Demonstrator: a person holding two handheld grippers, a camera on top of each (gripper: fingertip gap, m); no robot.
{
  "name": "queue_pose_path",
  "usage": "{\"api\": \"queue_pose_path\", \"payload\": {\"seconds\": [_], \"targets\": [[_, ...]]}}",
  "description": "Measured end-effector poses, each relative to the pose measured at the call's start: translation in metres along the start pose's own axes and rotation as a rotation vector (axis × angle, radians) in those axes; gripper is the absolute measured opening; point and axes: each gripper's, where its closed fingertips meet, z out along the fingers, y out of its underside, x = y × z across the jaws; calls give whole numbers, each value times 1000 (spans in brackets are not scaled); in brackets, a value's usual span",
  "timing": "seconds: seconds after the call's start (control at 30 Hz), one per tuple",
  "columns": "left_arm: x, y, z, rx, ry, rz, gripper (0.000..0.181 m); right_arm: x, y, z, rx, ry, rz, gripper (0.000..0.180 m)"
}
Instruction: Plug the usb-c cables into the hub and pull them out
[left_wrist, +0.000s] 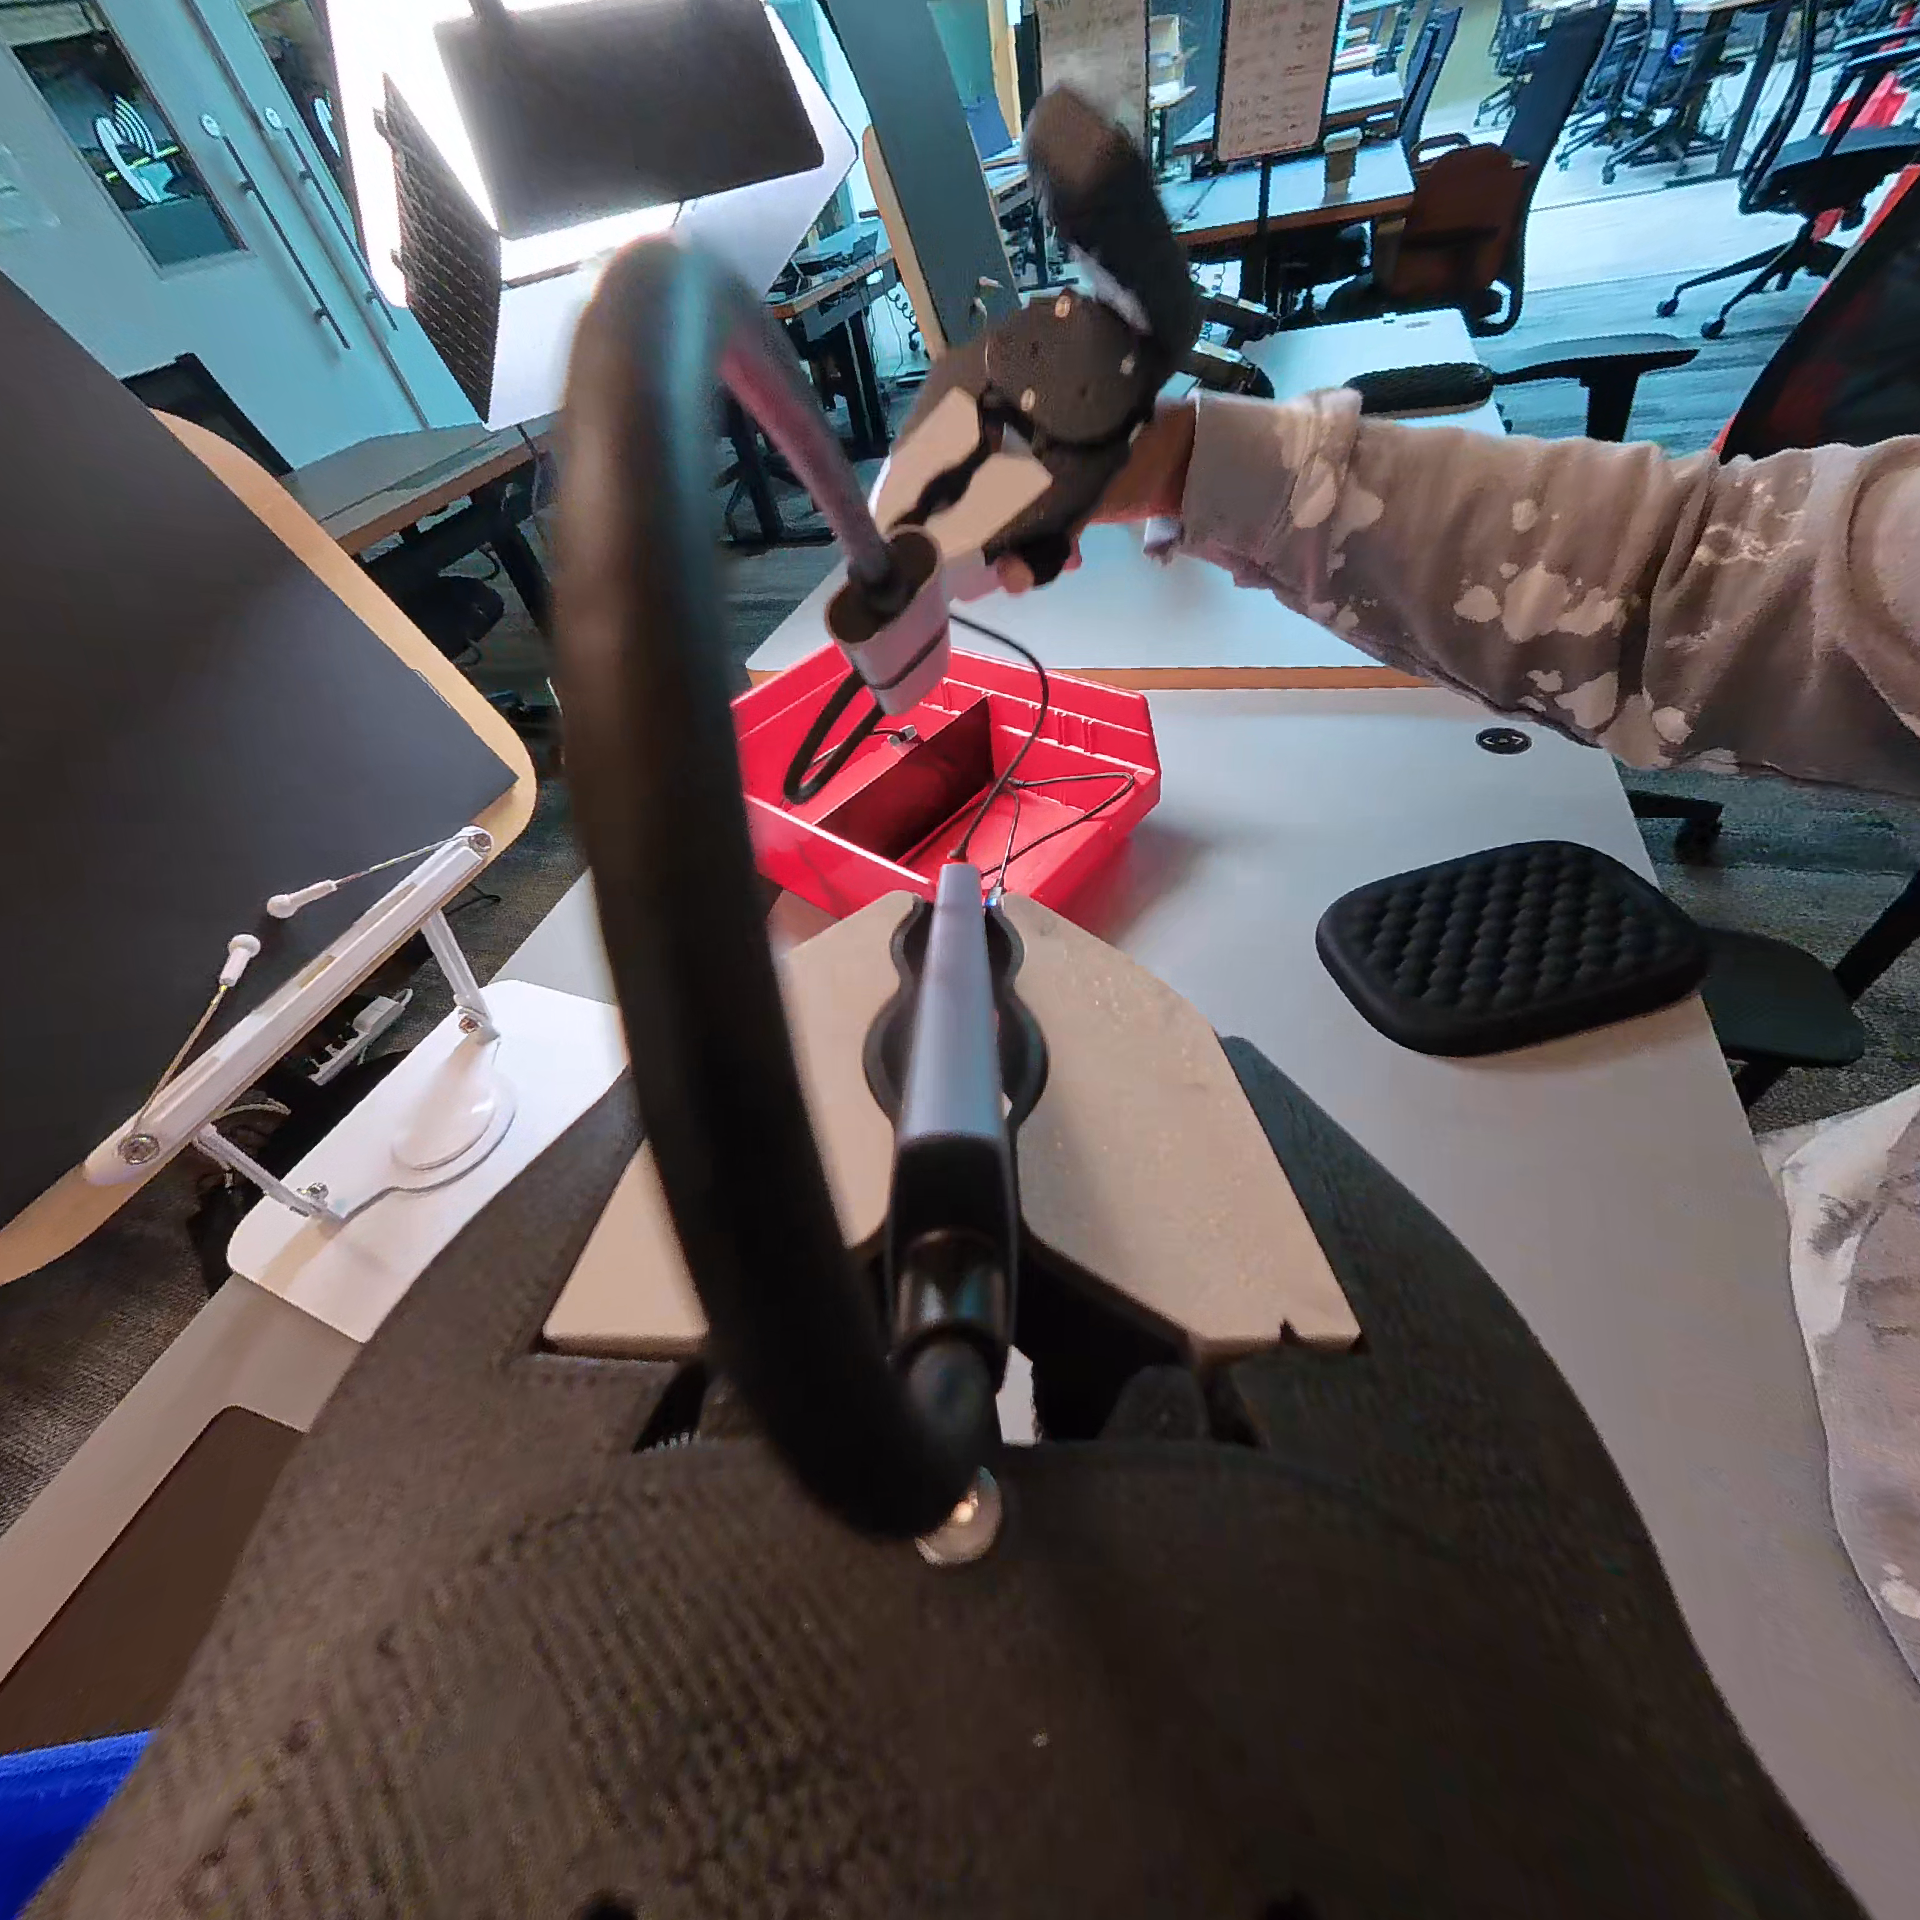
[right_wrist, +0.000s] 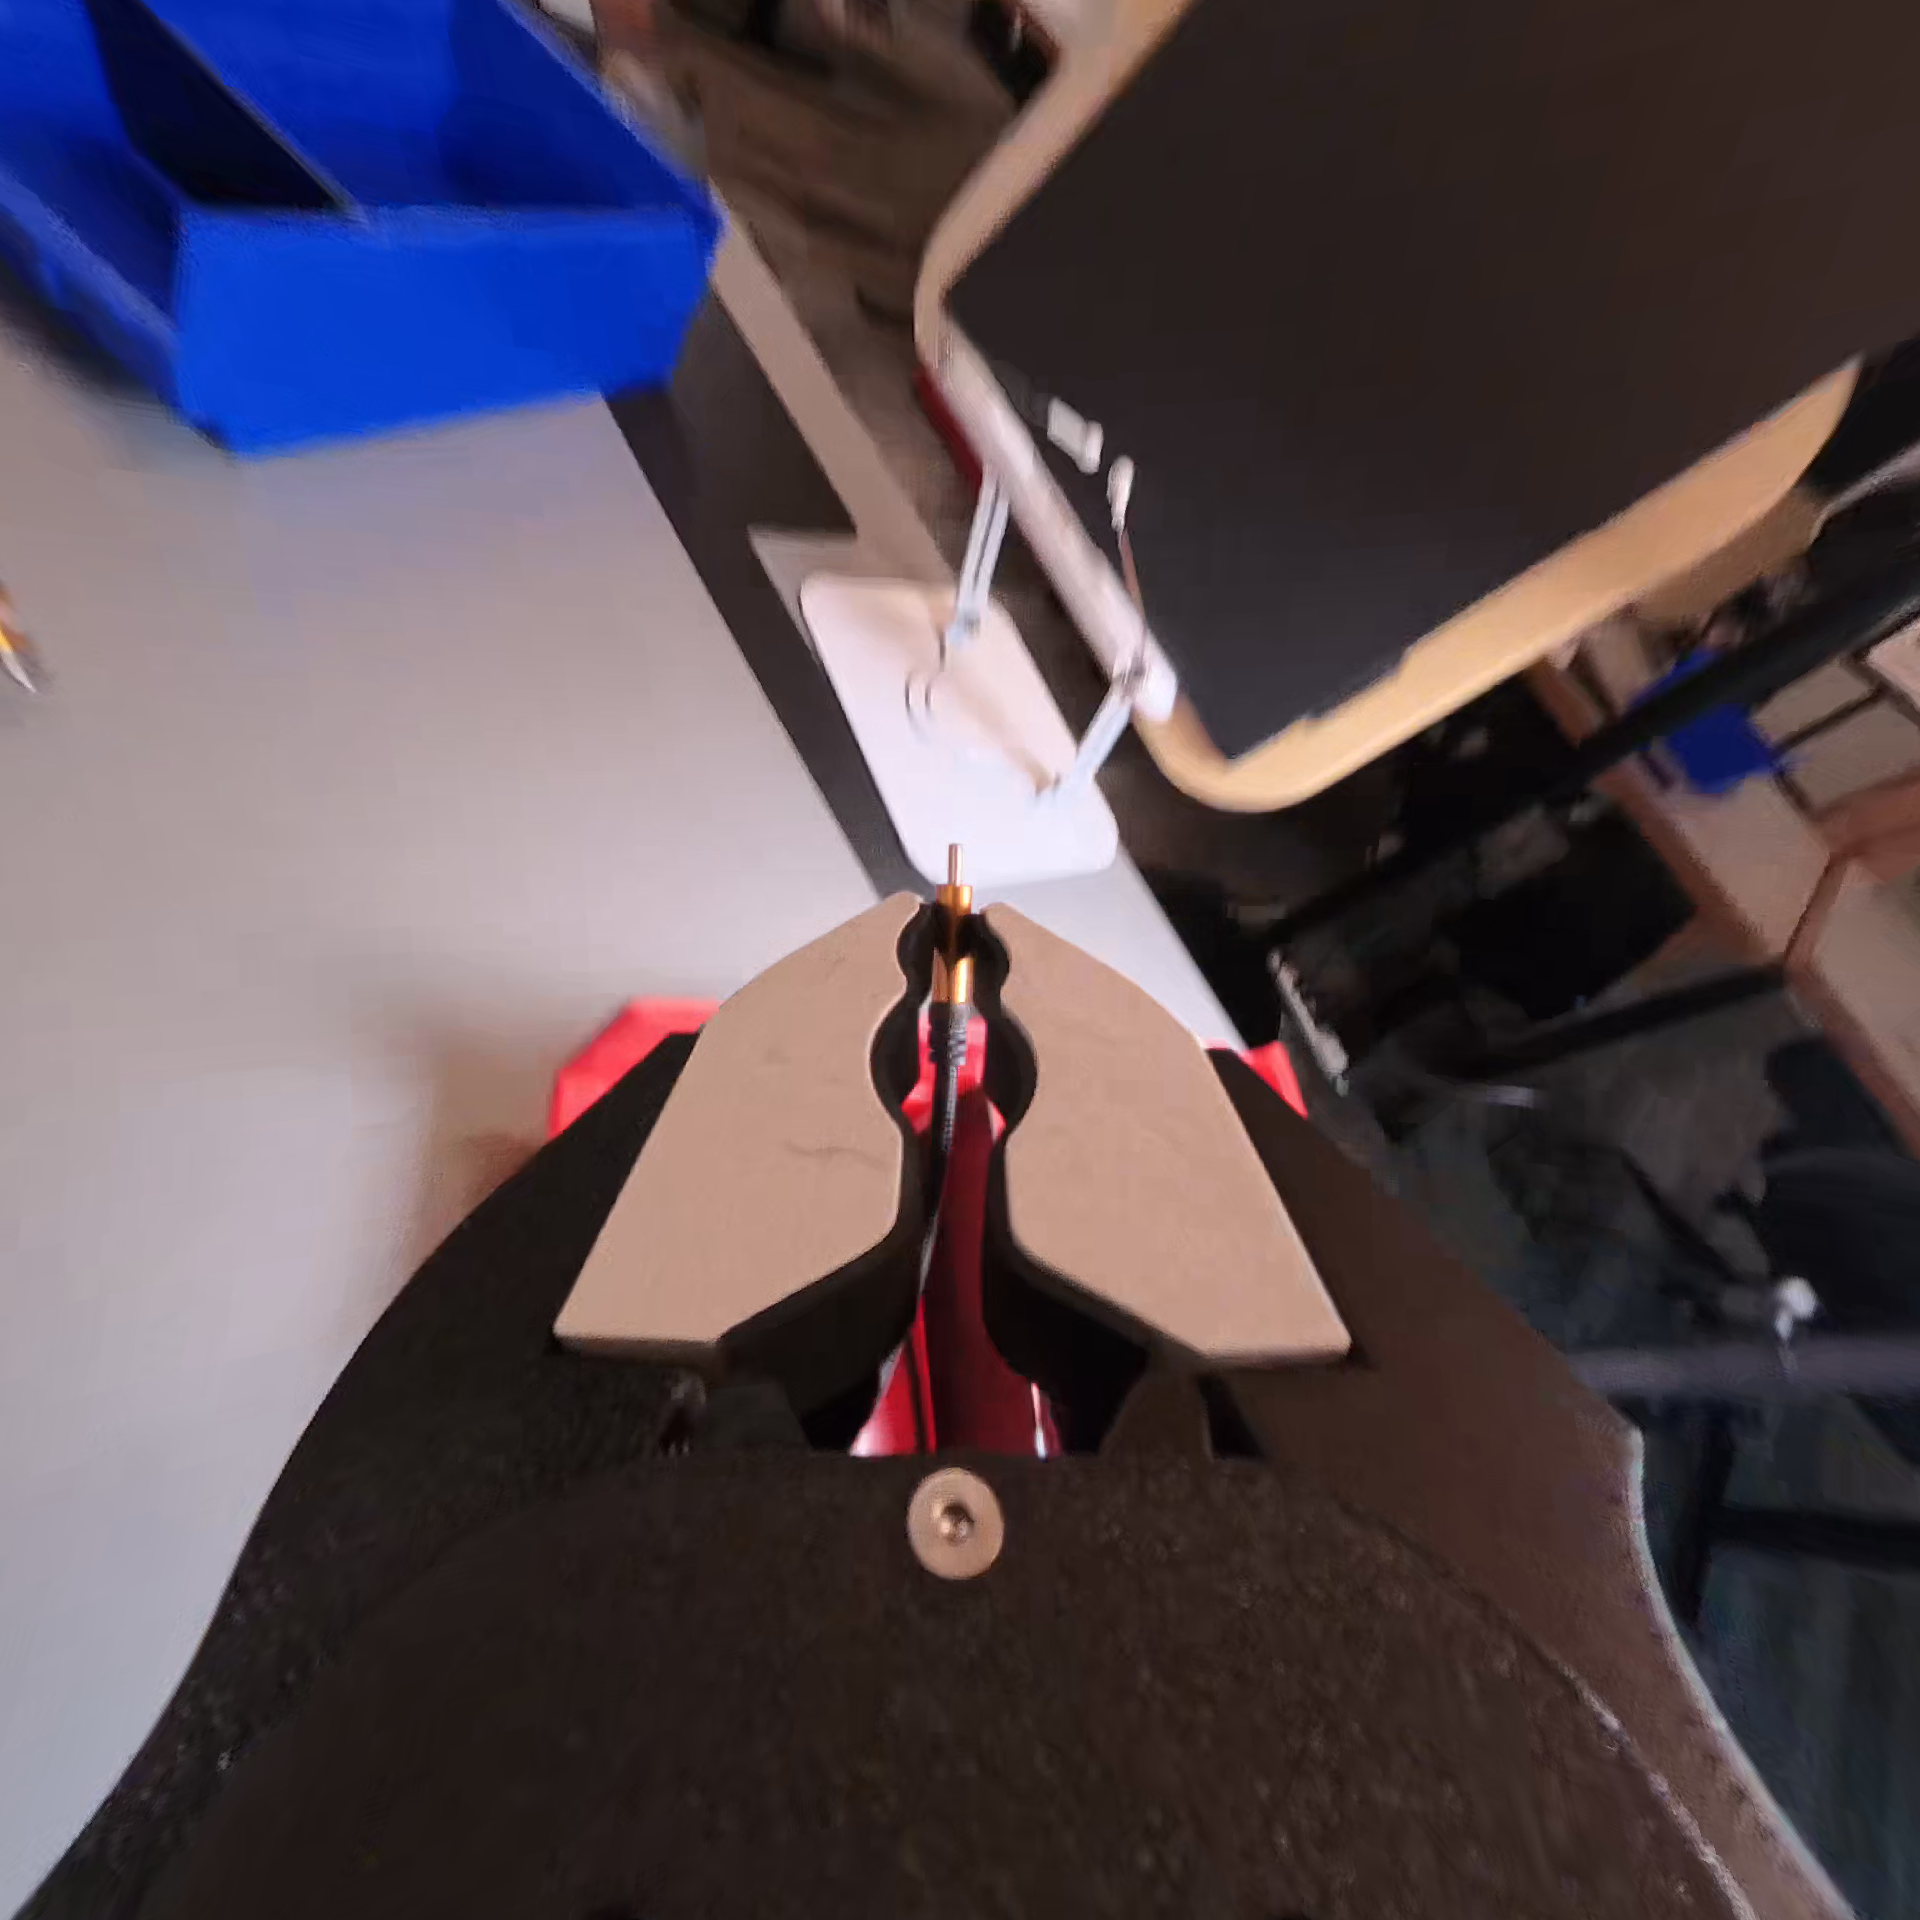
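In the left wrist view my left gripper (left_wrist: 956, 909) is shut on a slim grey hub (left_wrist: 951, 1039), seen edge-on between the fingers. The hub's thick black cable (left_wrist: 644, 727) loops up and over to a grey plug block (left_wrist: 894, 639) hanging by my right gripper (left_wrist: 914, 509). Thin black cables (left_wrist: 1023, 779) run from the hub's front end into a red bin (left_wrist: 1081, 821). In the right wrist view my right gripper (right_wrist: 953, 904) is shut on a gold usb-c plug (right_wrist: 951, 940) with a braided cable; its metal tip pokes past the fingertips.
A black padded rest (left_wrist: 1507, 945) lies on the grey table (left_wrist: 1351, 1195) to the right. A black divider panel (left_wrist: 208, 675) on a white bracket (left_wrist: 436, 1122) stands at the left edge. A blue bin (right_wrist: 416, 301) sits on the table. Office chairs and desks lie beyond. Some 30 centimetres of space lies between my two pairs of fingers.
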Motion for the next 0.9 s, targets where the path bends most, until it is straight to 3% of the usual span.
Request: {"api": "queue_pose_path", "payload": {"seconds": [0.23,0.37,0.5,0.6,0.77,0.9], "targets": [[1,4,5,-16,12,-10,11,-29,157,22,-545,-121,-34,7],[4,9,13,-38,31,-9,11,-12,183,18,-714,-65,-77,26],[7,16,22,-70,52,-9,11,29,136,11,-562,116,-31,29],[9,19,29,-78,66,-13,11,30,77,5,-346,141,17,29],[15,20,38,-79,95,-21,11,-34,-40,-4,116,-19,76,28],[25,19,45,-76,133,-23,10,-102,-105,-14,373,-196,63,26]]}}
